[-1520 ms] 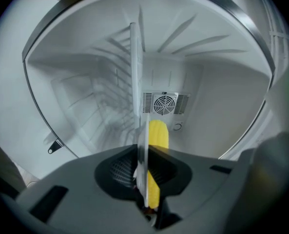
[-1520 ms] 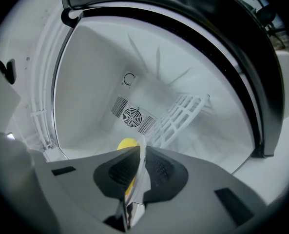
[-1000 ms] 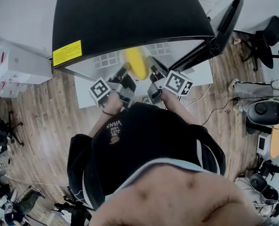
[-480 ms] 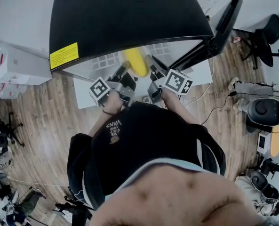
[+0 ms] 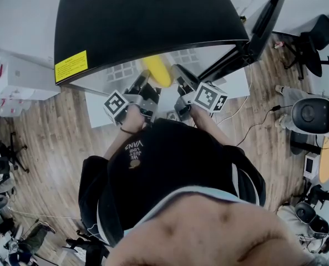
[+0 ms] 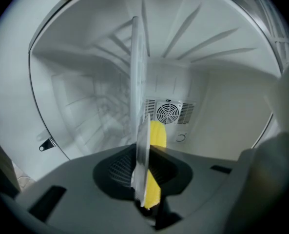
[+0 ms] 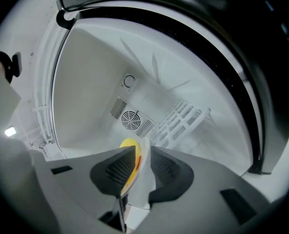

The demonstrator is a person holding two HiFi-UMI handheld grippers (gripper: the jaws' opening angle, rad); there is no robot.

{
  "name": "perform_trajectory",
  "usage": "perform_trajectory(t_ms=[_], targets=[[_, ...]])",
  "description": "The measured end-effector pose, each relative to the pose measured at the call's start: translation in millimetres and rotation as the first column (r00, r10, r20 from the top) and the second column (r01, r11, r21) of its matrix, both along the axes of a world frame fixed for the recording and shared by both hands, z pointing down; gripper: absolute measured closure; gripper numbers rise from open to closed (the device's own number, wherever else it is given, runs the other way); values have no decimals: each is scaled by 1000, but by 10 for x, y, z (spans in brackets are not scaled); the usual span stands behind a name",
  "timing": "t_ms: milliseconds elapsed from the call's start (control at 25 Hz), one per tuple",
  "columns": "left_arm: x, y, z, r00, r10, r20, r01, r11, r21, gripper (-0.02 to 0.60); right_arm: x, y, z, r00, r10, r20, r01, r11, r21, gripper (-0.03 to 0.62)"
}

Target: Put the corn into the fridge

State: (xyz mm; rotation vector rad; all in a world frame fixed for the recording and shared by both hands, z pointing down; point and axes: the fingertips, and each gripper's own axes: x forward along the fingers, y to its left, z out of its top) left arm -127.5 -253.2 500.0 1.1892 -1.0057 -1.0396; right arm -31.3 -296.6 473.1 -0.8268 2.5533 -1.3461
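Observation:
The yellow corn (image 5: 157, 71) in its clear wrapper hangs at the mouth of the black-topped fridge (image 5: 147, 21), between my two grippers. In the left gripper view the corn (image 6: 158, 135) and a thin edge of wrapper stand upright between the jaws of my left gripper (image 6: 143, 152), which is shut on them. In the right gripper view the corn (image 7: 128, 144) and white wrapper lie in the narrow gap of my right gripper (image 7: 143, 152). Its jaws are slightly parted and the right pad does not press. Both grippers (image 5: 143, 85) (image 5: 178, 76) point into the white interior.
The fridge door (image 5: 264, 24) stands open at the right. A round fan vent (image 6: 168, 112) sits on the back wall. White rack bars (image 7: 181, 121) line the inner right side. The fridge stands on a wooden floor (image 5: 47, 132), with chairs and boxes around it.

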Motion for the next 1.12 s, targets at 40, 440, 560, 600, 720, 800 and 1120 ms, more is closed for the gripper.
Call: perform_trajectory(t_ms=[40, 440, 560, 600, 720, 800, 1120], targets=[[-6, 3, 14, 1000, -4, 2, 4, 1000, -4, 534, 12, 6, -12, 1000, 0, -2, 0, 1000, 13, 508], [3, 1, -19, 1000, -15, 6, 15, 1000, -1, 529, 84, 117, -154, 994, 13, -111, 14, 971, 240, 401], [9, 6, -29, 1000, -18, -6, 18, 1000, -3, 528, 88, 177, -196, 989, 13, -145, 32, 954, 298, 380], [8, 3, -29, 1000, -19, -7, 19, 1000, -2, 528, 86, 198, -212, 987, 12, -159, 40, 947, 320, 375], [-1, 2, -30, 1000, -19, -7, 19, 1000, -1, 528, 68, 274, -236, 977, 11, -211, 71, 924, 376, 359], [-3, 5, -32, 1000, -17, -11, 17, 1000, -1, 526, 54, 326, -225, 972, 6, -233, 88, 916, 392, 352], [2, 5, -39, 1000, -5, -13, 5, 1000, 6, 526, 118, 458, -296, 969, 35, -245, 82, 888, 452, 339]])
